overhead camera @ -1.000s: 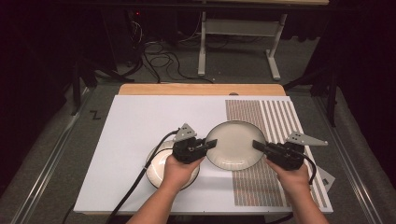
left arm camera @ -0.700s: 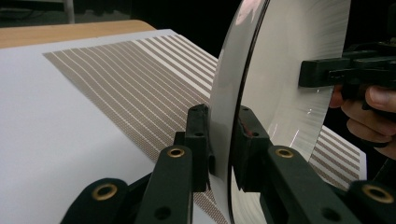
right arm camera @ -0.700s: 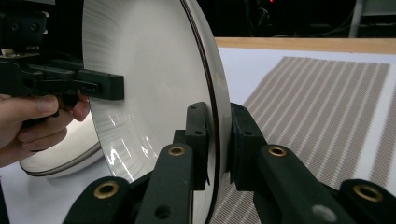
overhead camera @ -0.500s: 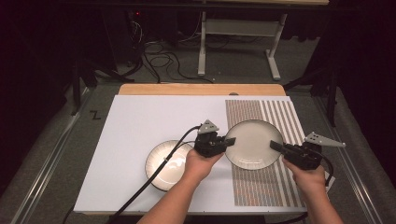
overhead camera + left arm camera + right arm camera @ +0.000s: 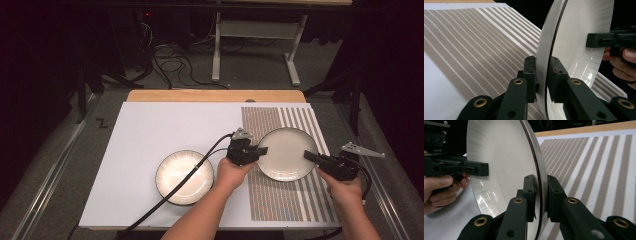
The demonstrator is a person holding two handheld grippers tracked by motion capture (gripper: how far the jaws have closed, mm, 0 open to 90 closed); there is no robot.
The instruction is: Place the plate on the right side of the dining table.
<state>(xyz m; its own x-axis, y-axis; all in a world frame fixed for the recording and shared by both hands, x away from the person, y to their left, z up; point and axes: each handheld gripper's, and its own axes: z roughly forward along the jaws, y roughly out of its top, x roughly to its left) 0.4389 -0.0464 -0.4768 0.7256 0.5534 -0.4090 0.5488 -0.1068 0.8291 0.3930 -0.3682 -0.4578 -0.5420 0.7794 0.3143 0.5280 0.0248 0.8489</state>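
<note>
Over the striped end of the table, two grippers hold one plate by opposite edges.

Nearest me, the person's forearms come in low; the left gripper [image 5: 261,150] pinches the plate [image 5: 285,153] at its left rim, jaws closed tight on it, and the right gripper [image 5: 311,156] clamps the right rim the same way. Just left of them a second plate [image 5: 184,176], dark-rimmed, lies flat on the white sheet [image 5: 165,130], with the left cable draped across it. Under the held plate runs the striped mat [image 5: 300,200]. Beyond, a wooden table edge [image 5: 215,95], then floor cables [image 5: 170,62].
</note>
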